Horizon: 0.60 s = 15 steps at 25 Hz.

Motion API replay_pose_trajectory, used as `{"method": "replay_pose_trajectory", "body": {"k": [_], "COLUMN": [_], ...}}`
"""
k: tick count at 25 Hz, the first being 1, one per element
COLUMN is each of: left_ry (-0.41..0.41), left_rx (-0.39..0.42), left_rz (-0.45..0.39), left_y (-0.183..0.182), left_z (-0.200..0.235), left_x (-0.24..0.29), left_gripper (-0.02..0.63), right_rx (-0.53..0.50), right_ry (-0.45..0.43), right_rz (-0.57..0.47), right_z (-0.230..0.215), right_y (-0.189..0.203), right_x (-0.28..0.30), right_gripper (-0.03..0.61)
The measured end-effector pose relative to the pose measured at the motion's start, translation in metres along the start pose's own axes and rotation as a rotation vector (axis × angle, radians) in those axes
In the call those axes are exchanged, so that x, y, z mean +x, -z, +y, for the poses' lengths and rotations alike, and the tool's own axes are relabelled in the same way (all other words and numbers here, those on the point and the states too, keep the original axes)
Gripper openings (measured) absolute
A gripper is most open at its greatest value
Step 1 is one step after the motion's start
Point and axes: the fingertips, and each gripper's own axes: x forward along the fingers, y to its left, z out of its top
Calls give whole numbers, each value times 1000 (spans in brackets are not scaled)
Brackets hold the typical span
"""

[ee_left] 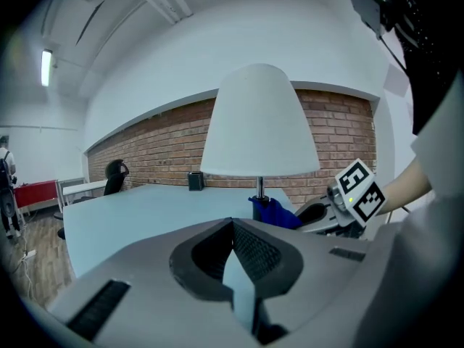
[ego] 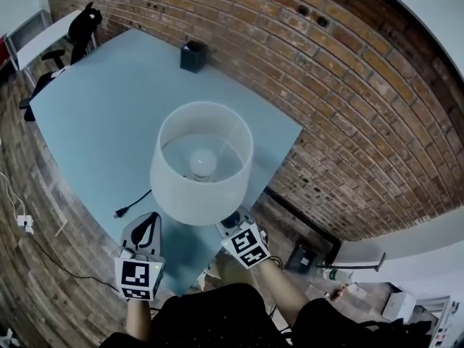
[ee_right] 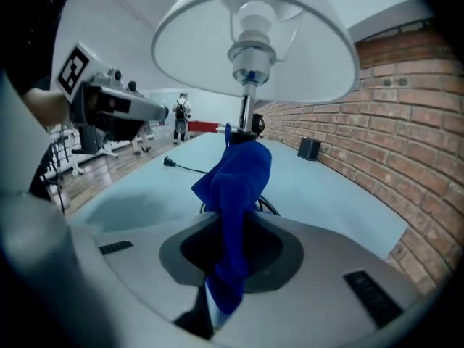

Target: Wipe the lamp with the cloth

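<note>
The lamp (ego: pixel 203 162) stands close to the near edge of the table (ego: pixel 94 114). Bare tabletop runs beyond it to a black box (ego: pixel 193 56) at the far edge, and a plug (ego: pixel 122 212) lies to its left. The right gripper (ee_right: pixel 232 222) reaches in under the shade (ego: pixel 190 198), clenched on the blue cloth (ee_right: pixel 238 180), which stands up by the stem (ee_right: pixel 245 114). The left gripper (ee_left: pixel 233 227) hovers at the table's near edge, left of the lamp, jaws pressed together with nothing in them. Each cube (ego: pixel 139 278) shows only black-and-white square markers.
</note>
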Motion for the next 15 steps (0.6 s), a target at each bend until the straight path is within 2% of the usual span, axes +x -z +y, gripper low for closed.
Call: {"method": "replay_pose_trajectory", "body": {"k": [2, 6, 9, 11, 15], "left_ry": [1, -9, -13, -15, -33], "left_rx": [5, 11, 6, -10, -21], "left_rz": [3, 21, 44, 51, 71], "left_y": [0, 3, 7, 7, 10], "left_z": [-2, 1, 2, 2, 1], "left_x": [0, 0, 3, 5, 11], "left_gripper": [8, 9, 9, 9, 9], "right_rx": [92, 339, 403, 418, 446], "right_ry": [-54, -162, -283, -399, -710], "right_rz": [-99, -330, -456, -499, -511], "right_z": [-12, -63, -93, -103, -95], "right_y": [-5, -22, -45, -63, -90], "right_x": [-14, -36, -35, -28, -13], "right_gripper": [61, 61, 61, 61, 61]}}
